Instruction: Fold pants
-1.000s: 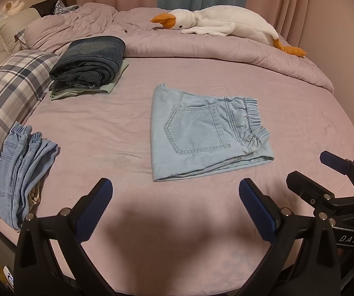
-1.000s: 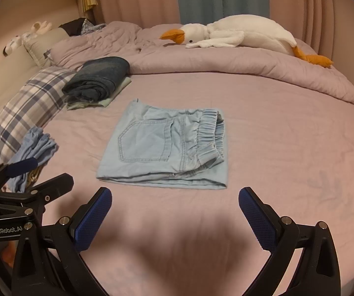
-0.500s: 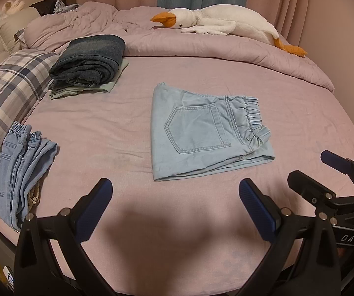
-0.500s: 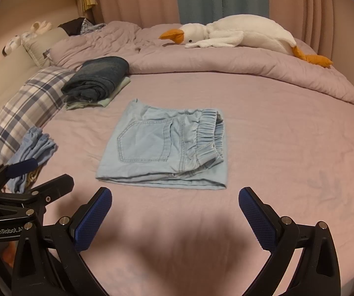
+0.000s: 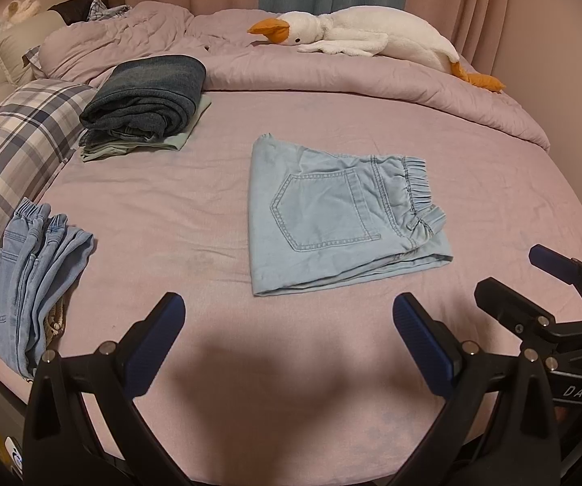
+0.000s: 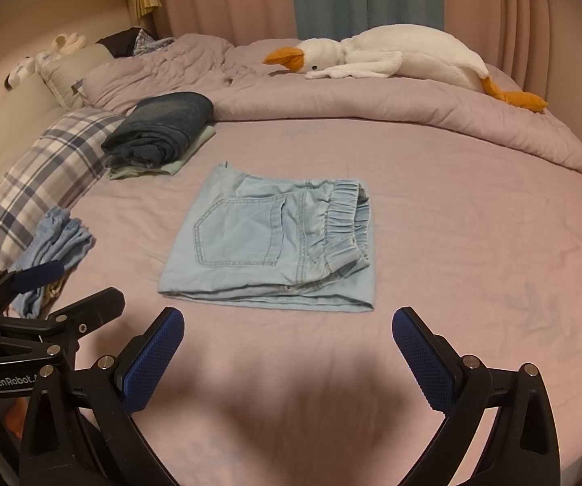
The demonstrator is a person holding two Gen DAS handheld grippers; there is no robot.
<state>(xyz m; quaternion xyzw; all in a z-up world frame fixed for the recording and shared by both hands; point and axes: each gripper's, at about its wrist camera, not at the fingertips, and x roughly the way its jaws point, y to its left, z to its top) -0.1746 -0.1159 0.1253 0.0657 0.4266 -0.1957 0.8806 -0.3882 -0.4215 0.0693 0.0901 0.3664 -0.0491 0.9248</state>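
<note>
Light blue denim pants (image 5: 331, 218) lie folded into a compact rectangle in the middle of the pink bed, back pocket up, elastic waistband to the right; they also show in the right wrist view (image 6: 274, 243). My left gripper (image 5: 287, 332) is open and empty, held over the bed in front of the pants. My right gripper (image 6: 287, 340) is open and empty, also in front of the pants. The right gripper appears at the right of the left wrist view (image 5: 534, 279), and the left gripper at the left of the right wrist view (image 6: 72, 283).
A stack of folded dark jeans (image 5: 149, 97) sits at the back left. More light denim pants (image 5: 27, 279) lie at the left bed edge by a plaid pillow (image 5: 11, 141). A plush goose (image 5: 364, 36) lies on the bunched duvet (image 5: 331, 73) at the back.
</note>
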